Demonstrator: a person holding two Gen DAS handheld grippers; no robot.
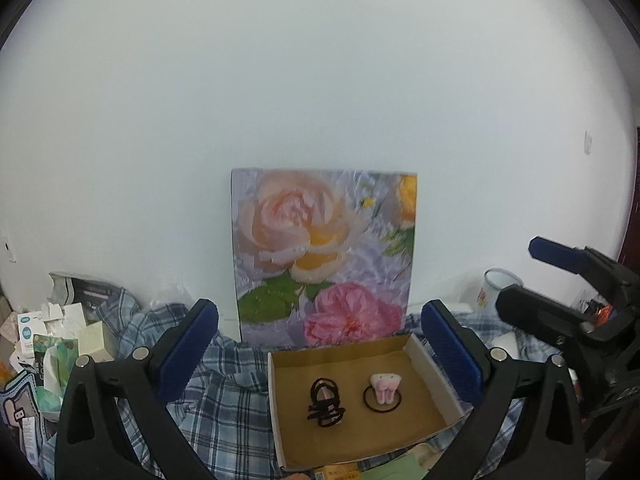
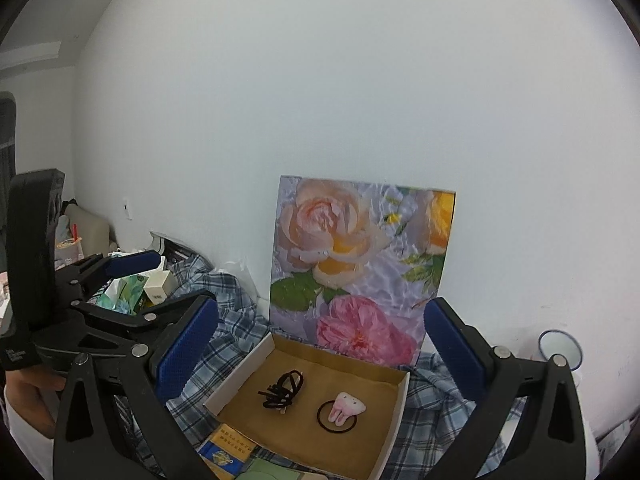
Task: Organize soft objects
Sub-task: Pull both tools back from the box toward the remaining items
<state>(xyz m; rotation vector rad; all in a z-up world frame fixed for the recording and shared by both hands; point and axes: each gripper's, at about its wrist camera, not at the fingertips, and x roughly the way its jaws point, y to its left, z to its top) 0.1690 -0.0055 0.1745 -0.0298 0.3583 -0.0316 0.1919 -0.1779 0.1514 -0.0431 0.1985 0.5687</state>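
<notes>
Tongs, left point(image 1: 320, 344) and right point(image 2: 320, 344), gape empty above the tray point(image 1: 434, 372), bunny hair tie point(image 1: 385, 388) ears pointing nearward.

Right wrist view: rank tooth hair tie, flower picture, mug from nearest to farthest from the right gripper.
From the right gripper:
1. Tooth hair tie: in the box, just below the open fingers.
2. Flower picture: leaning on the wall behind the box.
3. Mug: far right by the wall, though close to the picture in depth, so this order is tentative.

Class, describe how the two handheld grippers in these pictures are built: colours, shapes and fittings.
Both the left gripper and the right gripper have black plastic frames with triangular cutouts, round silver pivot bolts, and two fingers faced with textured blue pads.
</notes>
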